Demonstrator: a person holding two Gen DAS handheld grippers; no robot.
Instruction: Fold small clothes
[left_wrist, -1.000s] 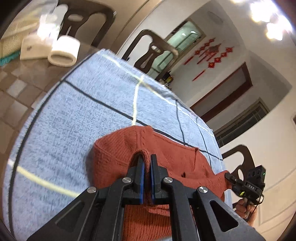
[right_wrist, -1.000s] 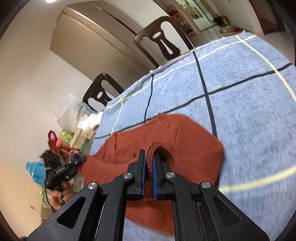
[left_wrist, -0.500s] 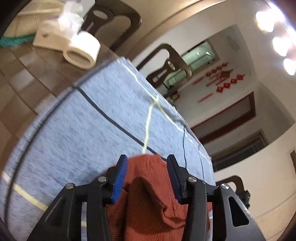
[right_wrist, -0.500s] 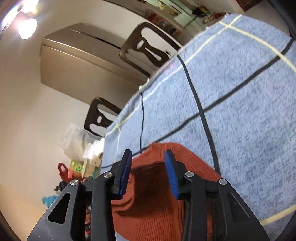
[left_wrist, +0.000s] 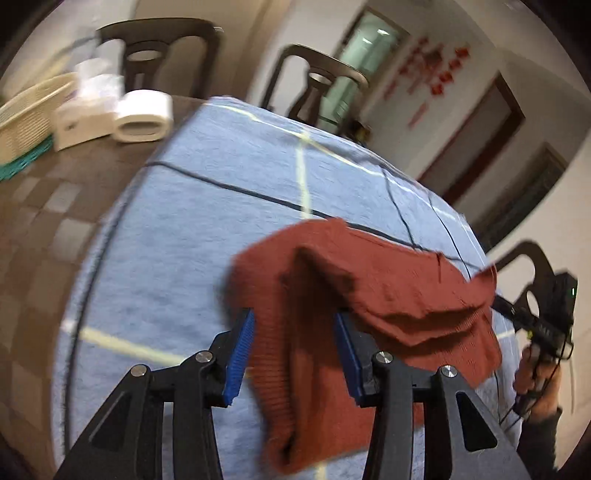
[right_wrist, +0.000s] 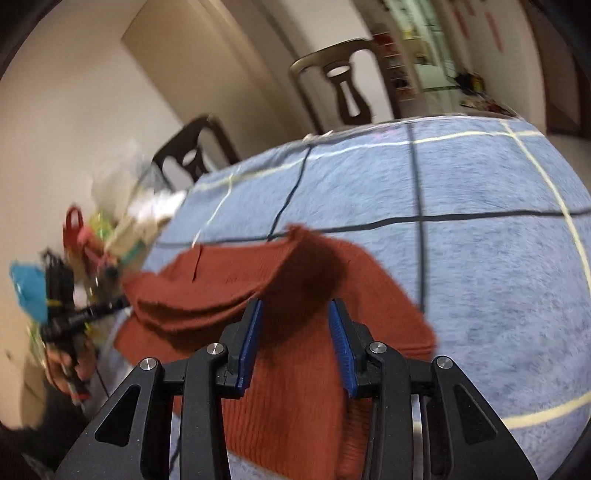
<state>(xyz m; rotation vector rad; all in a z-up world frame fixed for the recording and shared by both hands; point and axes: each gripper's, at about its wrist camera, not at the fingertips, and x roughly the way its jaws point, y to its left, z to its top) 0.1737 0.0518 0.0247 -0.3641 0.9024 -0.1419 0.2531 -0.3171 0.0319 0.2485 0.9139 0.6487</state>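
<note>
Centrally, rust-red knitted garment (left_wrist: 369, 295) (right_wrist: 295, 332) lies rumpled, partly folded over itself, on blue checked cloth (left_wrist: 192, 229) covering the desk; left gripper (left_wrist: 295, 354) fingers apart, straddling it; right gripper (right_wrist: 295, 336) fingers likewise apart; white tape roll (left_wrist: 144, 116) well apart.

We see a rust-red knitted garment (left_wrist: 373, 295) (right_wrist: 295, 332) lying loosely folded on the bench, one layer doubled over another with rumpled edges. Its ribbed fabric runs between and beyond our spread jaws in both views, slightly blurred.
</note>
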